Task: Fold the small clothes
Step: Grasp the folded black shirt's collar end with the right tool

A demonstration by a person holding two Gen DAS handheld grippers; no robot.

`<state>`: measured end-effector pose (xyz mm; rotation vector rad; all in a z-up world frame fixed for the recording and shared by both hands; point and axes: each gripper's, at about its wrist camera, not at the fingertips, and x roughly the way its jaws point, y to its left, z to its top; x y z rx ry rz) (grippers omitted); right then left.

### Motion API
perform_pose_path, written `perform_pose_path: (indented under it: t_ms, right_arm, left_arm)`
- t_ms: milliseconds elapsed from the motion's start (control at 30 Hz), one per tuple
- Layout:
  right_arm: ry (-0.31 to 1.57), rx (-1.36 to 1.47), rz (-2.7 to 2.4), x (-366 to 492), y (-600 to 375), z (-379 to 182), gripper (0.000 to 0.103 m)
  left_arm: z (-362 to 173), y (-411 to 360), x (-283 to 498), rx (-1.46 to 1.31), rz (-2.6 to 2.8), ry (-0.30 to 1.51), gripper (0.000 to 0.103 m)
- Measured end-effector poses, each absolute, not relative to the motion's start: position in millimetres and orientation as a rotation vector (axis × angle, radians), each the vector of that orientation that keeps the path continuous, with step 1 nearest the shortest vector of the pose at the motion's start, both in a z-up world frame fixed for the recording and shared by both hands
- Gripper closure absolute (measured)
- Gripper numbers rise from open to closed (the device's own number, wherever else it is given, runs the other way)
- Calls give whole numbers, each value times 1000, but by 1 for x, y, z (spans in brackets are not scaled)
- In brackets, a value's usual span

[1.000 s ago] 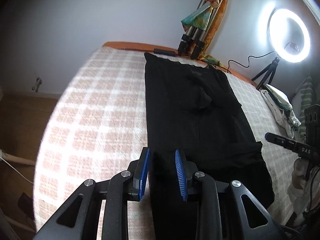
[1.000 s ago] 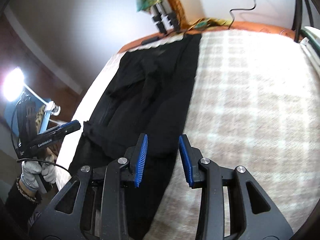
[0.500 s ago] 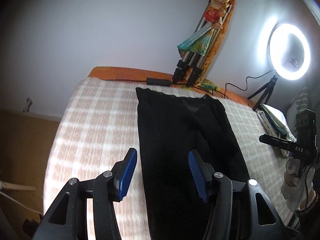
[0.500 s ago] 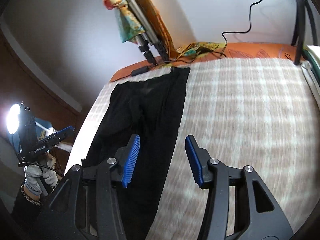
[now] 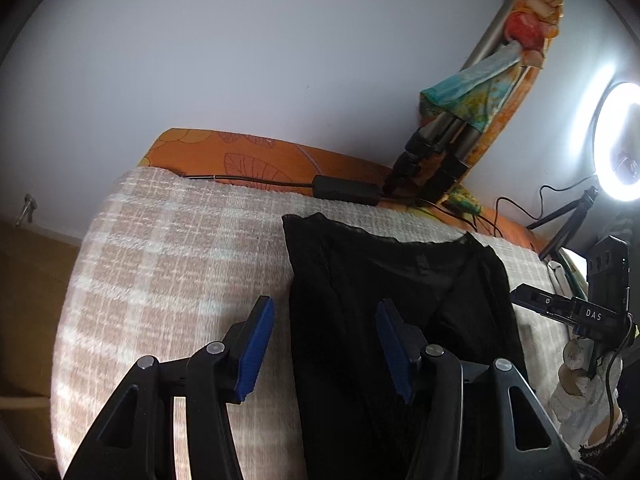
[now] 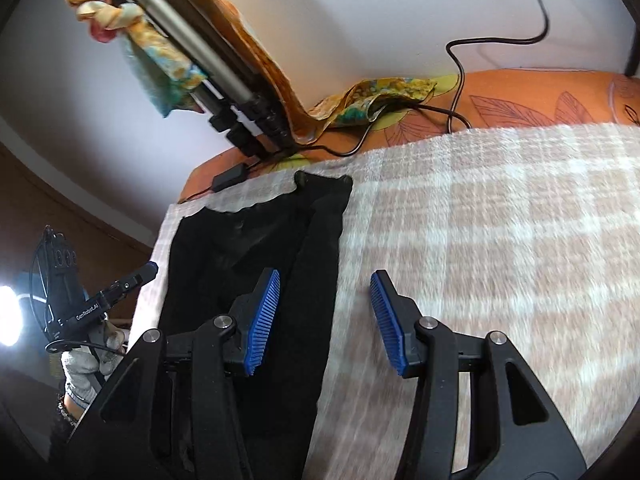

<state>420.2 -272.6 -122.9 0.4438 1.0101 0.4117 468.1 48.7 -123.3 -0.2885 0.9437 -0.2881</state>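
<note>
A black garment (image 5: 384,280) lies stretched flat on the checked pink-and-white bedspread (image 5: 180,264), running away from me toward the far edge. It also shows in the right wrist view (image 6: 264,248). My left gripper (image 5: 324,348) is open and empty, its jaws straddling the garment's left edge above the cloth. My right gripper (image 6: 324,320) is open and empty, its jaws straddling the garment's right edge. Each view shows the other hand-held gripper at the side: the right one (image 5: 576,312), the left one (image 6: 100,300).
A folded tripod (image 5: 452,148) wrapped in a coloured scarf leans on the wall at the far edge, with a black power adapter (image 5: 348,190) and cables beside it. A lit ring light (image 5: 620,144) stands at the right. An orange sheet (image 6: 540,96) borders the bedspread.
Both grippers opened wider and let the black garment go, then moved forward along it toward its far end. The garment now lies flat.
</note>
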Motion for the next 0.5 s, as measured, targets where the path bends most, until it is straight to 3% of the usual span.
perform_pose_path:
  t_ms: [100,167,200,333,500]
  right_arm:
    - [1008,442,430,429,-268,-127,57]
    - [1012,393,431,432,-261,-126,88]
    - [1022,358,425,435,-256,-127,94]
    - [1018,256,375,437,-249,-126,101]
    - [1012,270,391,440,-254,-124,100]
  left_arm:
    - [-130,48,477,-306,-290,946,52]
    - [-135,46,483,-292,-281,950,54]
    - [-138,46,484,-283,-271,952,58]
    - [-146,51,487,-277,-249,946,66]
    - [-142,59,490,-300,-244,932,60]
